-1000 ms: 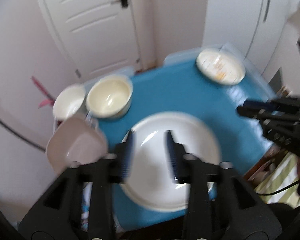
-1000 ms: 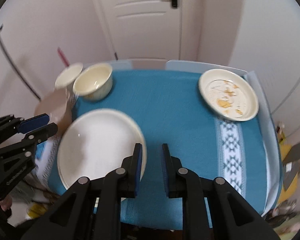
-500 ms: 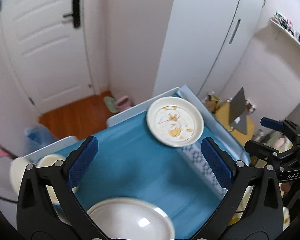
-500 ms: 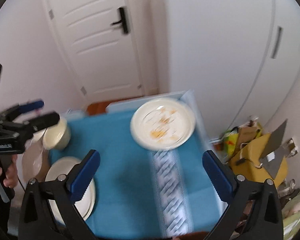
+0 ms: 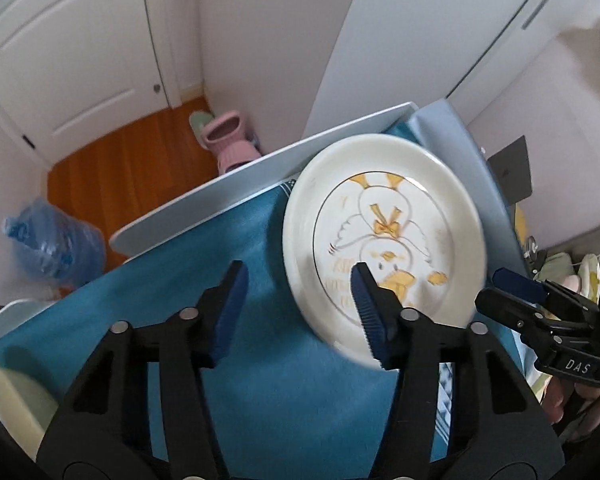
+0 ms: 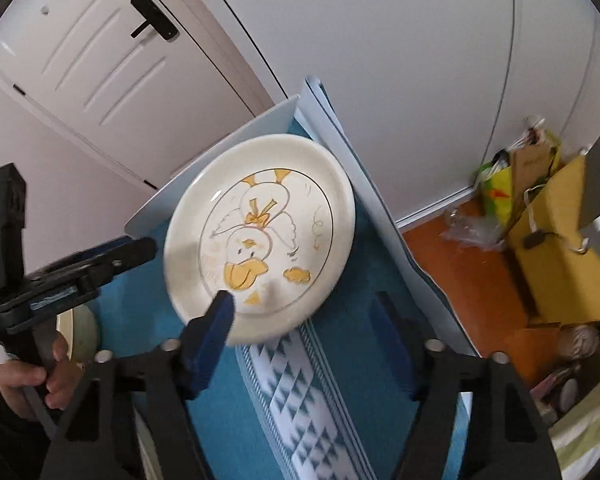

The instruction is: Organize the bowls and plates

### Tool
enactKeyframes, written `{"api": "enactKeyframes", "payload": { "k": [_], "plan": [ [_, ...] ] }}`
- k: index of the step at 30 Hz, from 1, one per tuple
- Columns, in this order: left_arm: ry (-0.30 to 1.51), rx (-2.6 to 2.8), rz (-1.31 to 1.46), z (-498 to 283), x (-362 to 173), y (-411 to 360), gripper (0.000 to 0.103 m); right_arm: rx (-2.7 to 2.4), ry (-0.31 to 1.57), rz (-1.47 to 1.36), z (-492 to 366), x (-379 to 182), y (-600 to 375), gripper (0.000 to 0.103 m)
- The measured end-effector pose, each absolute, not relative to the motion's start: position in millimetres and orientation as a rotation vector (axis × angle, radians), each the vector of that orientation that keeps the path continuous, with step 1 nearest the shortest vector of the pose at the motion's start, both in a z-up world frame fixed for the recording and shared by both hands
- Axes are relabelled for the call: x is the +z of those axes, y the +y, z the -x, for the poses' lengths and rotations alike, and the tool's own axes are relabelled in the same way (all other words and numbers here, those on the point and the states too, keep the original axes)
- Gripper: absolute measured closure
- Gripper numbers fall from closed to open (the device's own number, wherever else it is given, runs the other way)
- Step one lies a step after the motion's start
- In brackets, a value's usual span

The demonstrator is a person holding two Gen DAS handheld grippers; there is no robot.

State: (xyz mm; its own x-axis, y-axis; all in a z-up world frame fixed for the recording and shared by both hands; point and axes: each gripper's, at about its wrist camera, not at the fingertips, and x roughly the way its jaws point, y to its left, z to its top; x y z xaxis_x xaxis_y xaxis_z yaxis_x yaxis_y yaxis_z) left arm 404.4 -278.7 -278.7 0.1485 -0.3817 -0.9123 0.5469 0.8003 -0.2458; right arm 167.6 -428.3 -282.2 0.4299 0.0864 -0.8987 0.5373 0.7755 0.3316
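Note:
A white plate with a yellow duck drawing point(image 5: 384, 232) lies at the far right corner of the blue-clothed table point(image 5: 292, 380); it also shows in the right wrist view point(image 6: 260, 232). My left gripper point(image 5: 298, 308) is open, its right finger over the plate's near rim. My right gripper point(image 6: 306, 320) is open, its left finger over the plate's near edge. Each gripper shows in the other's view: the right gripper point(image 5: 540, 312) beside the plate, the left gripper point(image 6: 72, 272) at the plate's left. A cream bowl's rim point(image 5: 8, 404) shows at the lower left.
The table's pale raised edges point(image 5: 220, 196) border the cloth. Beyond lie a wooden floor, pink slippers point(image 5: 232, 144), a blue bag point(image 5: 48, 240) and a white door point(image 6: 100, 60). Yellow boxes and bags point(image 6: 548, 232) stand on the floor to the right.
Both grippers have moved in close to the duck plate, which now fills the middle of both views. The left jaws have narrowed; the large white plate has left both views.

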Motion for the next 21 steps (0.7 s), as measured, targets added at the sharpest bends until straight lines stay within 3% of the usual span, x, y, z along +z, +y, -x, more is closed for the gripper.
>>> {"api": "enactKeyframes", "payload": {
  "k": [6,8,10,12,14,21],
  "plan": [
    [1.274,-0.668,-0.165,-417.1,-297.5,-295.2,0.062,-0.323,1.080,-0.714,-175.5,-297.9,-439.4,0.054],
    [1.276,-0.666,-0.169,-419.0,-302.0,-297.2,0.066,-0.327,1.082,-0.722,-177.9,-302.7,-438.8,0.068],
    [1.285,-0.670,-0.172,-420.7,-307.4,-299.8,0.078,-0.327,1.091,-0.711,-183.5,-306.6,-436.6,0.073],
    [1.282,-0.681,-0.160,-420.4,-307.8,-299.7,0.083,-0.350,1.094,-0.694,-185.7,-309.1,-433.8,0.079],
    [1.280,-0.676,-0.162,-420.2,-306.9,-299.1,0.083,-0.374,1.090,-0.688,-185.0,-310.6,-435.2,0.089],
    [1.264,-0.649,-0.159,-414.9,-306.2,-299.0,0.083,-0.366,1.092,-0.674,-182.8,-314.2,-441.0,0.090]
  ]
}}
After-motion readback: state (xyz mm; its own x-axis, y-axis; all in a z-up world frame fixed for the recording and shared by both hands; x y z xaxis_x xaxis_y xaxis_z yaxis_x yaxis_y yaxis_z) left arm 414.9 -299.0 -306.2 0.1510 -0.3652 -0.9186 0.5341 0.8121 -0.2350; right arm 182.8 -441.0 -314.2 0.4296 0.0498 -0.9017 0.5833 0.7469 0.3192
